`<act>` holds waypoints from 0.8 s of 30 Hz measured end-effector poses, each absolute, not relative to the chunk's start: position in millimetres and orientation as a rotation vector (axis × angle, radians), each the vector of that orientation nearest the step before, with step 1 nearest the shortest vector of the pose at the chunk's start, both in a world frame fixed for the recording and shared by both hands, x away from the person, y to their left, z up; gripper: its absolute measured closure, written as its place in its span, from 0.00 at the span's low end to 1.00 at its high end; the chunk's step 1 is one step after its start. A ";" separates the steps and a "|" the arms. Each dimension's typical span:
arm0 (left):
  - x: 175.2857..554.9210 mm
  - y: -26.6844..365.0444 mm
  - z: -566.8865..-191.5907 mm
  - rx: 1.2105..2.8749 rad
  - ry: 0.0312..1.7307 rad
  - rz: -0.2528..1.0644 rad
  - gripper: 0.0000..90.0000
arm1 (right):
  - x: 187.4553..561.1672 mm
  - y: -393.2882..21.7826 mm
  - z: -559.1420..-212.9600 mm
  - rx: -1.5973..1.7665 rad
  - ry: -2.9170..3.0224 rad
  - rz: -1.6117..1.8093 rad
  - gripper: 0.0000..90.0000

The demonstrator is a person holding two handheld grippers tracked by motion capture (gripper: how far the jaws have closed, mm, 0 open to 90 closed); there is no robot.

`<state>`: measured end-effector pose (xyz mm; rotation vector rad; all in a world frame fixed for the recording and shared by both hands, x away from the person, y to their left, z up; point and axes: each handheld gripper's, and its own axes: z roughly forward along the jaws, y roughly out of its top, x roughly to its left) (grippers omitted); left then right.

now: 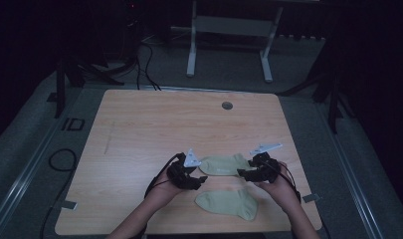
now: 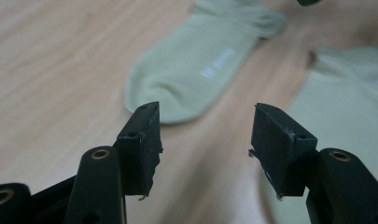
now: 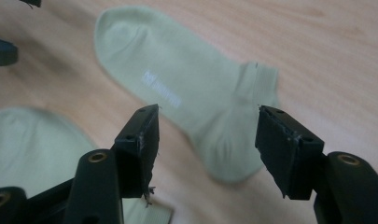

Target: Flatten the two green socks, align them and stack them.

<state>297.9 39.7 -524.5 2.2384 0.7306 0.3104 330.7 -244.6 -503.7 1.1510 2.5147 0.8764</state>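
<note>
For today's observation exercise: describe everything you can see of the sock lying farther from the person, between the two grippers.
The farther sock is a pale green ankle sock of soft knit, with a ribbed cuff, a rounded toe and small white lettering on its side. It lies flat on the wooden table, toe towards the left gripper, cuff towards the right gripper. Both grippers are open just off its ends; nothing grips it. It lies apart from the nearer sock.

Two pale green ankle socks lay flat on the wooden table, near its front edge. The farther sock [image 1: 224, 165] stretched sideways, toe to the left and ribbed cuff to the right, with small white lettering across its sole. The nearer sock [image 1: 229, 203] lay just in front of it, apart from it, toe also to the left, its cuff end angled toward the front-right.
</note>
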 end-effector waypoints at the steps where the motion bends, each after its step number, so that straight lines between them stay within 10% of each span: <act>1: 297.9 39.7 -524.5 2.238 0.731 0.310 0.47 | 330.7 -244.6 -503.7 1.151 2.515 0.876 0.45; 24: 256.4 31.6 -559.4 2.340 0.746 0.199 0.71 | 261.4 -264.0 -544.3 1.083 2.628 0.723 0.67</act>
